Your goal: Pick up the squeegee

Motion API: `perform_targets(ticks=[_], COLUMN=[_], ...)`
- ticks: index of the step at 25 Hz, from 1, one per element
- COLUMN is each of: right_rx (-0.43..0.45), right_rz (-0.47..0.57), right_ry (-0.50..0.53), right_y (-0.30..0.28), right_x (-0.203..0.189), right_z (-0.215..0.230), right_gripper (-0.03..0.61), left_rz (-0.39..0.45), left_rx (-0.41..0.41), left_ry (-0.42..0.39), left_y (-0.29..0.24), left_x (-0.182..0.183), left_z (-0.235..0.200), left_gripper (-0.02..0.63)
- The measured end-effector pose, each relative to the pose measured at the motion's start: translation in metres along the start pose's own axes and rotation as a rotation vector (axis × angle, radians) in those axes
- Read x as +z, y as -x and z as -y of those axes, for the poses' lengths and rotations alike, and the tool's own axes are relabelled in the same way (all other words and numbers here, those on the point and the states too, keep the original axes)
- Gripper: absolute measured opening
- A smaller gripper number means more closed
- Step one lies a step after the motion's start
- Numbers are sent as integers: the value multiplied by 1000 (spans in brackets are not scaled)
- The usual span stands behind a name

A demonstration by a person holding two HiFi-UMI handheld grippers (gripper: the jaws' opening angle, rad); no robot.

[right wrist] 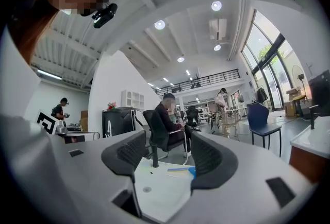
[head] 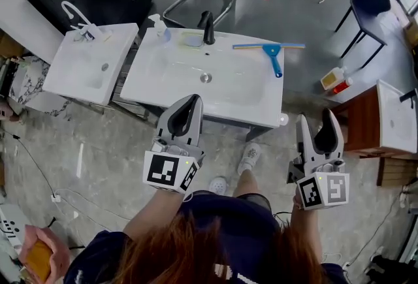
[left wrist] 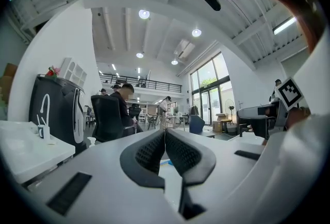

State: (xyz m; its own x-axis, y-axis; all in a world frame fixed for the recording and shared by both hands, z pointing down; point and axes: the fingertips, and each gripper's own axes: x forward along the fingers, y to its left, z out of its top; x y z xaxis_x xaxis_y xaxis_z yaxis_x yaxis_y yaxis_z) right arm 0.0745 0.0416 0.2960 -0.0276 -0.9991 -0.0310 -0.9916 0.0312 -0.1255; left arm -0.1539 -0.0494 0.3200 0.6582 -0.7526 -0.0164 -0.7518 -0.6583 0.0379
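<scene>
Both grippers are held low and close to the person's body, short of the wide white ceramic washbasin (head: 166, 74). The left gripper (head: 194, 100) has its two black ribbed jaws pressed together at the tips with nothing between them, as its own view confirms (left wrist: 165, 135). The right gripper (head: 318, 121) has its jaws spread wide, also holding nothing (right wrist: 167, 158).

The blue plastic squeegee with the long pale rubber blade (head: 272, 51) lies flat on the basin's top, well ahead of the right gripper and slightly to its left, with its short handle pointing back toward the person. In the right gripper view it shows between the open jaws, far off (right wrist: 184, 170). From the left gripper it is well ahead and off to the right, beyond the tall black tap (head: 208, 28).

The pick has not begun, and the right gripper looks the better placed for it. The risks are likely these. The squeegee rests on smooth glazed ceramic near the basin's far edge, so a jaw landing on it rather than astride the handle could push it away or off the back. The handle is slim and low, so jaws arriving too high may close over nothing. The long blade overhangs both sides, so a grip at the handle's tip may let it tilt or swing.
</scene>
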Motion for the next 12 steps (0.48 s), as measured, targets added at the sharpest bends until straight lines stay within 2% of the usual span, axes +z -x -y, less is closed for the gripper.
perform_targets(ticks=[12], right_rx=[180], right_rz=[-20], right_ry=[9], right_y=[-158], right_x=[23], right_z=[107], right_gripper=[278], left_rz=[27], left_rx=[179], left_ry=[-1], left_y=[-150], left_x=[15], left_z=[-10], left_gripper=[21])
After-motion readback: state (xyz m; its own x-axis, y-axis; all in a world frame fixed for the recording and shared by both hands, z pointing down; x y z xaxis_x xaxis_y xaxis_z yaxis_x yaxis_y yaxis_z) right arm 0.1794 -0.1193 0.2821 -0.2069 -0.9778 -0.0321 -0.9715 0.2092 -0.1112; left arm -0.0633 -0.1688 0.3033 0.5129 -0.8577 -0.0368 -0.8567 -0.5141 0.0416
